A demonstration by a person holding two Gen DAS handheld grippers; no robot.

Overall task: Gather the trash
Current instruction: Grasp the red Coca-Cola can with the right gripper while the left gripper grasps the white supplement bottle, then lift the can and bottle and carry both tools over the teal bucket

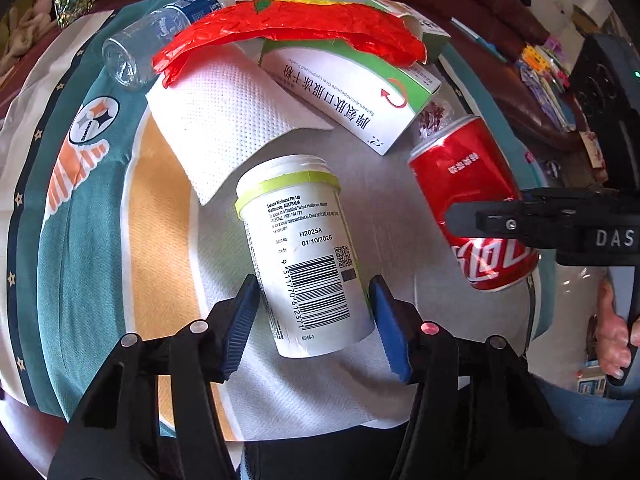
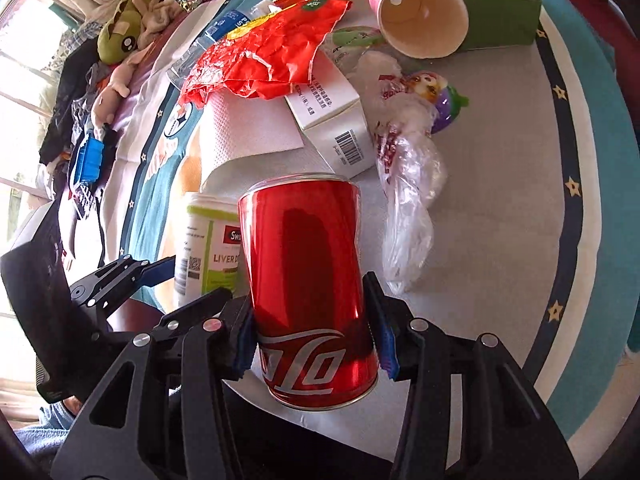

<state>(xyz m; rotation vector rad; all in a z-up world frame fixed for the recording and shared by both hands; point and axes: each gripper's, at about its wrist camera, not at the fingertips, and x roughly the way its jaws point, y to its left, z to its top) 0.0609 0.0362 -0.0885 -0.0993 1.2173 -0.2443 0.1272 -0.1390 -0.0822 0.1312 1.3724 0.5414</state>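
The red can (image 2: 314, 292) is in the right gripper (image 2: 316, 340), whose blue fingers (image 2: 245, 338) press on both of its sides. The white bottle (image 1: 304, 256) with the green band is in the left gripper (image 1: 312, 320). Its blue fingers (image 1: 240, 320) sit on each side of the bottle and look like they touch it. In the right wrist view, the white bottle (image 2: 208, 240) is just beside the can, on its left. A white paper towel (image 1: 216, 124) lies behind the bottle. A white and green box (image 1: 352, 92) lies behind the can. A crinkly red wrapper (image 1: 288, 30) rests on top of the box and the towel. A clear water bottle (image 1: 148, 38) lies past the towel. A clear plastic bag (image 2: 408, 184) lies to the right of the can. A paper cup (image 2: 422, 16) lies on its side far behind the can, next to a green box (image 2: 496, 8). All of it sits on a colored cloth (image 1: 92, 208).
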